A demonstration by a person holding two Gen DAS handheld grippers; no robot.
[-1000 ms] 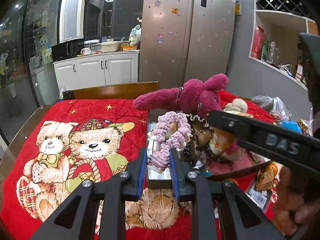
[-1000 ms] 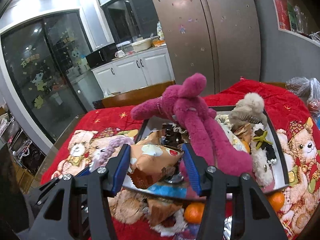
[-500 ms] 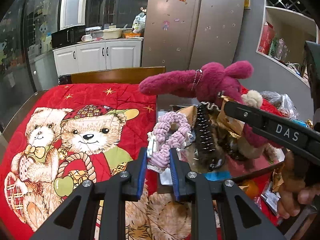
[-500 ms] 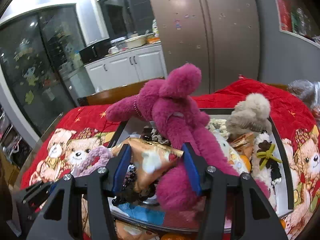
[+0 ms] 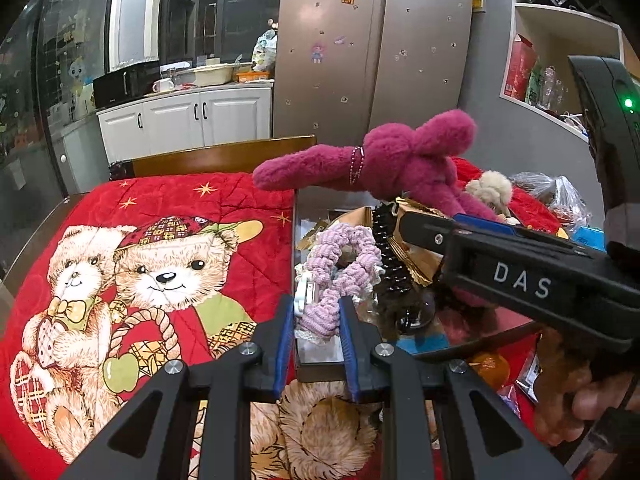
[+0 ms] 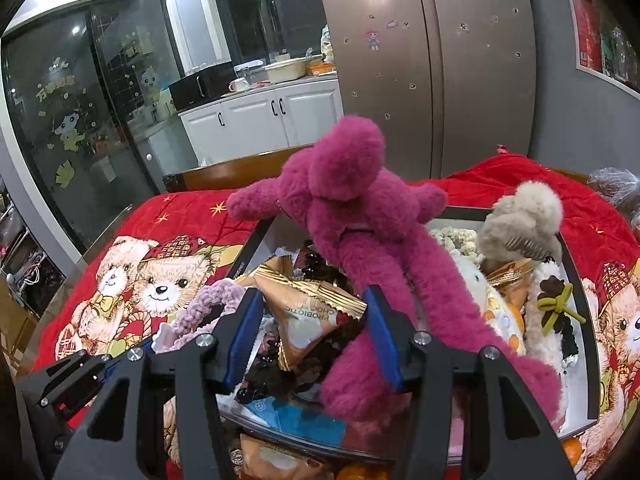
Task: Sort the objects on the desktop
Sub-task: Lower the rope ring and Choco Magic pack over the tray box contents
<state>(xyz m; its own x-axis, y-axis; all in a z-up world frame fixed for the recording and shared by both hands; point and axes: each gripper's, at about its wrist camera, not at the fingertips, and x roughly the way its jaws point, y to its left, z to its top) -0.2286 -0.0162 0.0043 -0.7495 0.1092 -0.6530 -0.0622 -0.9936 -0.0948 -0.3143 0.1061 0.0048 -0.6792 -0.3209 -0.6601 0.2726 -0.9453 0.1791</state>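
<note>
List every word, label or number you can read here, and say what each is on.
"DAS": on the side of the right gripper.
"PROBIOTIC CHOC...": upside down and partly cut off, on the snack packet between the right gripper's fingers.
Yellow characters on the glass door: too blurred to read.
Fridge stickers: too small to read.

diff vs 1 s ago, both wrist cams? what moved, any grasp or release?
Both tongs have moved in over the tray; the pink plush now looms larger in each view. No grasp or release. The left tongs stay shut on the purple scrunchie, and the right tongs keep the gold snack packet between their pads. The tray's contents and the red blanket look unchanged.
</note>
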